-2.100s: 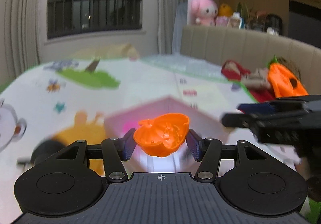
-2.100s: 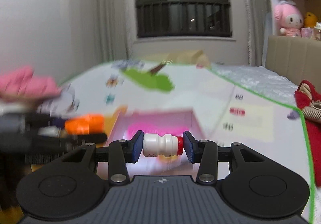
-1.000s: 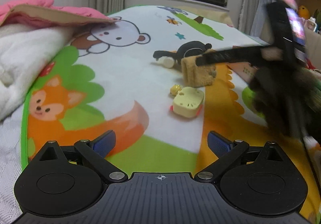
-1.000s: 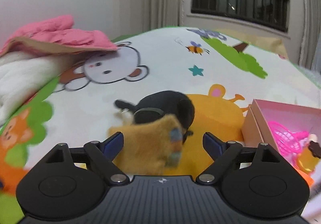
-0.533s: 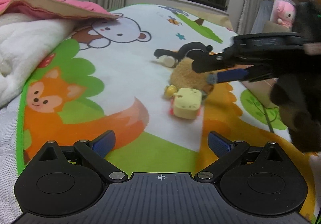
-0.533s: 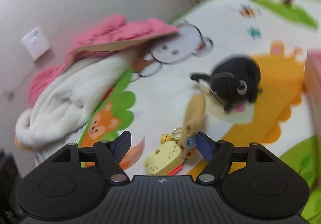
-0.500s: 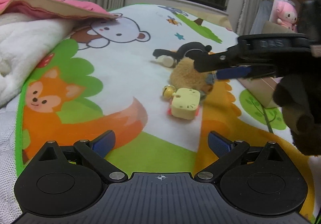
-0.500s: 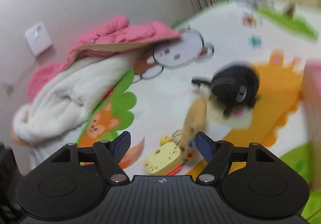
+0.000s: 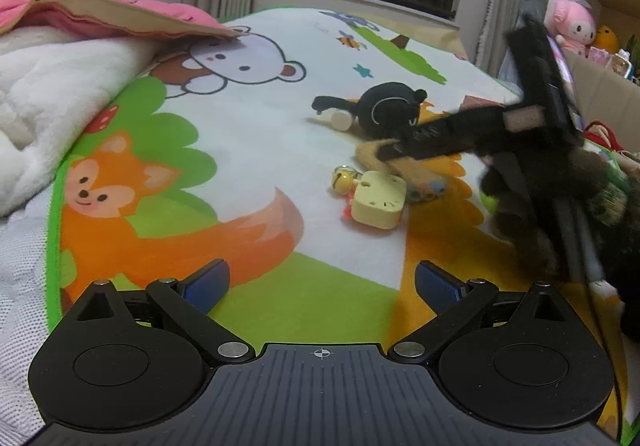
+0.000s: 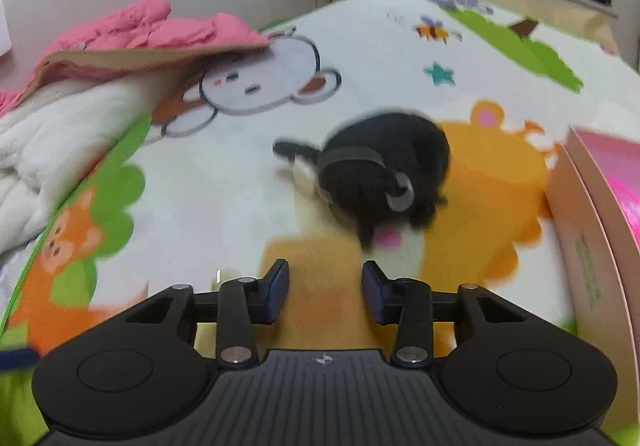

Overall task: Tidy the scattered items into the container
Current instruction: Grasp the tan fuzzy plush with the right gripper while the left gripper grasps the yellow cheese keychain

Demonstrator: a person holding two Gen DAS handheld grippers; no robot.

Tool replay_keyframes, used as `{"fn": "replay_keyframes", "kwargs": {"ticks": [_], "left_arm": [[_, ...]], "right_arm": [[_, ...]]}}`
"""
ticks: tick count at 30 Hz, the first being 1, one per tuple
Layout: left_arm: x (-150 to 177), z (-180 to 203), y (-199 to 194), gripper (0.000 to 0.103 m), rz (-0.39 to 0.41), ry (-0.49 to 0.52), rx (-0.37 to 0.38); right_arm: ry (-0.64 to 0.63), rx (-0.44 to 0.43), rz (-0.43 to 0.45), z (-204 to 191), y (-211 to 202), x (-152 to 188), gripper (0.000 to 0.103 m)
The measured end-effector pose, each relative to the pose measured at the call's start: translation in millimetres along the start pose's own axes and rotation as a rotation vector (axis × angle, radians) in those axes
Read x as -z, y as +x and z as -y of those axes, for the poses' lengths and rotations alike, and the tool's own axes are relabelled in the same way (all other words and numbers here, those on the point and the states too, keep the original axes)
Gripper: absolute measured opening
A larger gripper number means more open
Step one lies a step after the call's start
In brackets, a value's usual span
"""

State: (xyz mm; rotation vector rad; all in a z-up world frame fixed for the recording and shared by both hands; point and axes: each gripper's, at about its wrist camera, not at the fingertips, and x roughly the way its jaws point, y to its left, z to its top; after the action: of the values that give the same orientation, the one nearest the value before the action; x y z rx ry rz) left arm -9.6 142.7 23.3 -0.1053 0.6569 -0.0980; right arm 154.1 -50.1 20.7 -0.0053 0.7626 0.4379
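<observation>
Cartoon-printed play mat point(image 9: 248, 134) on the floor: my left tongs point(image 9: 320, 282) hang wide open and empty at lower centre, while my right tongs point(image 10: 325, 286) are closing on the tan plush point(image 9: 404, 166) mid-frame right, though blur hides whether the pads press it yet. Risks: a shallow pinch could slip, or the attached yellow charm point(image 9: 378, 204) could snag the black plush point(image 10: 384, 170) before reaching the pink box point(image 10: 592, 214) at right edge.

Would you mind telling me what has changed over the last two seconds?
Both grippers let go of their loads, an orange shell and a small bottle, at the pink box. The right gripper swung over to the tan plush and its jaws are closing around it. The left gripper hangs open. The black plush and yellow charm stayed put.
</observation>
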Motion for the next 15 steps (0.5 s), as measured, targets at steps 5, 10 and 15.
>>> {"fn": "replay_keyframes", "kwargs": {"ticks": [5,10,15], "left_arm": [[-10,11,12,0.101,0.008,0.033,0.000],[-28,34,40,0.101,0.021,0.113,-0.004],[-37,52,67,0.098,0.007,0.160,-0.027]], "right_arm": [[-0.029,-0.002,-0.017,11,-56,53,0.038],[-0.107,0.051,-0.002,8,-114,106,0.038],[-0.119,0.139,0.053,14,-149,141,0.068]]}}
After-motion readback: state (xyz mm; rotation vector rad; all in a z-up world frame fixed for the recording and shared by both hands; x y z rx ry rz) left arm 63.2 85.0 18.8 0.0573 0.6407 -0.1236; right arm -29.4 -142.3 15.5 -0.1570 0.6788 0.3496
